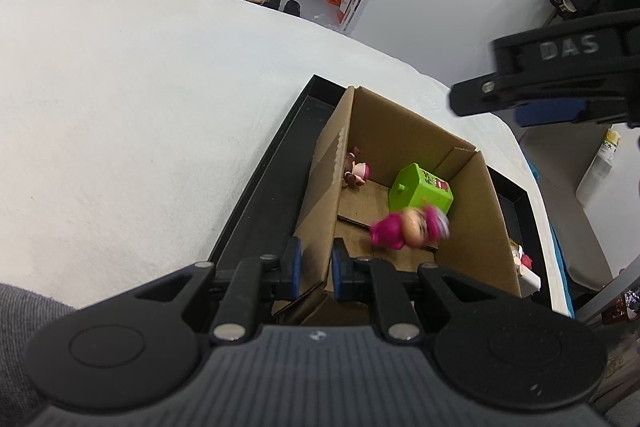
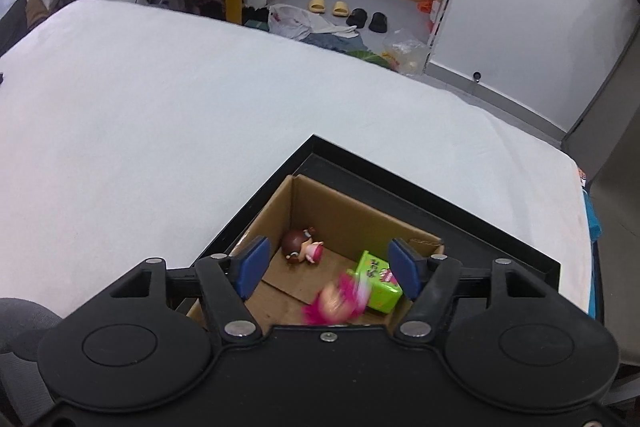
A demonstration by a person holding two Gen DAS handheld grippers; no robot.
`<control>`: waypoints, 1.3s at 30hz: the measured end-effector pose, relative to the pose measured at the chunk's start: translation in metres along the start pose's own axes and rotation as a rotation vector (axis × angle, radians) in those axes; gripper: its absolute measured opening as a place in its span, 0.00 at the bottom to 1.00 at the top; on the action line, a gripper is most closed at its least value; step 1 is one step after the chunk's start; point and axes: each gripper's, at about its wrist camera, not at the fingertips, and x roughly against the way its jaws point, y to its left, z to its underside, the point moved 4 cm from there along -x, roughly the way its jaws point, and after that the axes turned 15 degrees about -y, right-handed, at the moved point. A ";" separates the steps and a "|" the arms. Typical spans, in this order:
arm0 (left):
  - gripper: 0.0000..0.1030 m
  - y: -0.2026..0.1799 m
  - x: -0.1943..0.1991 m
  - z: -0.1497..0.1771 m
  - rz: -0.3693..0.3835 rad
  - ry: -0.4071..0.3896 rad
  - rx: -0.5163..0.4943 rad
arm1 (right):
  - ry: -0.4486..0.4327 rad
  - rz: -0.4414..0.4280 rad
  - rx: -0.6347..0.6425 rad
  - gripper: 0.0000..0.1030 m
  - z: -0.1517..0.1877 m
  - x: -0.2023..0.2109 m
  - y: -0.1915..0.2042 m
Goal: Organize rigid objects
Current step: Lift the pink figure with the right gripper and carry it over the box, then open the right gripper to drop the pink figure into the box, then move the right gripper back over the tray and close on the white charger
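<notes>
Over the cardboard box [image 2: 340, 219], near the bed's right edge, a pink-haired doll [image 2: 334, 301] drops from my spread right tool [image 2: 328, 269].
It may bounce off the green toy box [image 2: 380, 287]; my left tool [image 1: 316, 269], pinching the box wall, steadies it.

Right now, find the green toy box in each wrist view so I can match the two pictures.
Left wrist view: green toy box right of centre, inside the cardboard box, at its far end.
Right wrist view: green toy box lower right, beside the right blue pad.
Shared landmark: the brown-haired doll, lying left of it in both.
</notes>
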 end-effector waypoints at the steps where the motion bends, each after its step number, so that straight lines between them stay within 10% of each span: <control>1: 0.14 0.000 0.000 0.000 0.000 0.000 0.000 | -0.006 0.004 -0.012 0.64 -0.001 0.003 -0.005; 39: 0.13 -0.013 0.001 0.002 -0.064 -0.015 -0.084 | -0.056 0.162 -0.221 0.78 0.055 0.063 -0.154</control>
